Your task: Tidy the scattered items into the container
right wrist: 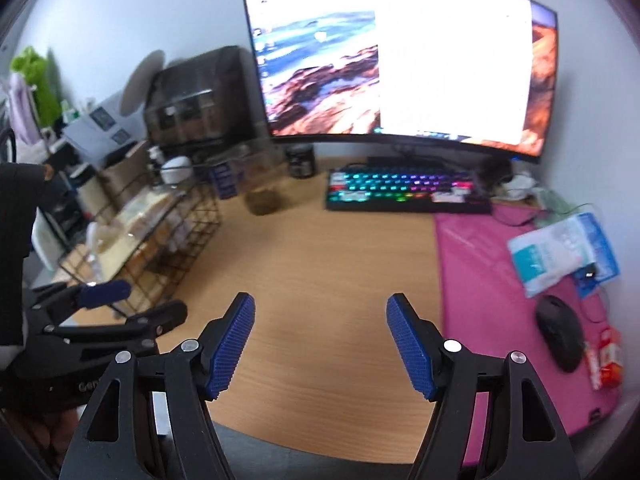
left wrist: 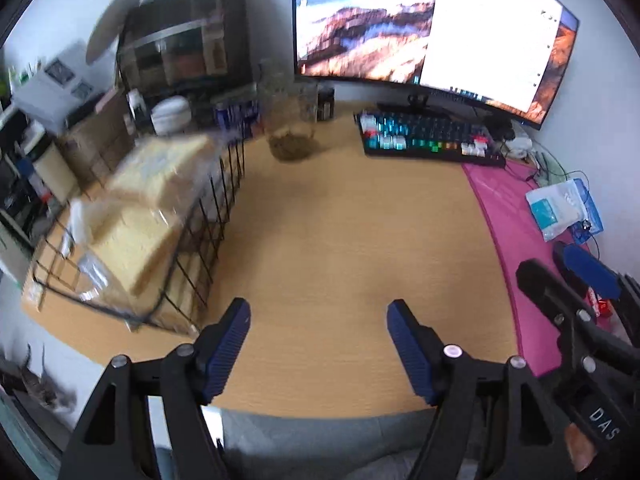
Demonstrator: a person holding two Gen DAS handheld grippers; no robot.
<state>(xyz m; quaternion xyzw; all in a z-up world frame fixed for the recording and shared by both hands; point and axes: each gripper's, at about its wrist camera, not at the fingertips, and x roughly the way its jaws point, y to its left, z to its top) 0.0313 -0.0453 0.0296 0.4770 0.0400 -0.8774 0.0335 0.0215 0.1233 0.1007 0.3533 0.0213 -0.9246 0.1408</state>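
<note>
- The left gripper (left wrist: 318, 344) hangs over the near edge of the desk (left wrist: 340, 240), jaws apart with only bare wood showing between the blue pads (left wrist: 226, 346).
- The right gripper (right wrist: 320, 344) sits beside it over the same near edge, jaws likewise spread and gripping nothing.
- Each gripper shows in the other's view: the right one enters at the left view's lower right, the left one at the right view's lower left.
- The wire basket (left wrist: 208, 220) stands at the desk's left edge, just left of the left gripper.
- Pale bread packs (left wrist: 160, 176) lie inside the basket, stacked and tilted, the top one rising above the rim; motion blur hides their details.
- A glass jar (left wrist: 290, 128) stands behind the basket, towards the back edge.
- A lit keyboard (right wrist: 404, 192) lies along the back edge under a wide monitor (right wrist: 400, 60).
- A pink mat (right wrist: 500, 300) covers the desk's right side.
- On the mat lie a black mouse (right wrist: 560, 338), a white and blue pouch (right wrist: 556, 252), and a small red packet (right wrist: 608, 360) at the right edge.
- Dark shelving (right wrist: 196, 100) and boxes crowd the area beyond the left edge.
</note>
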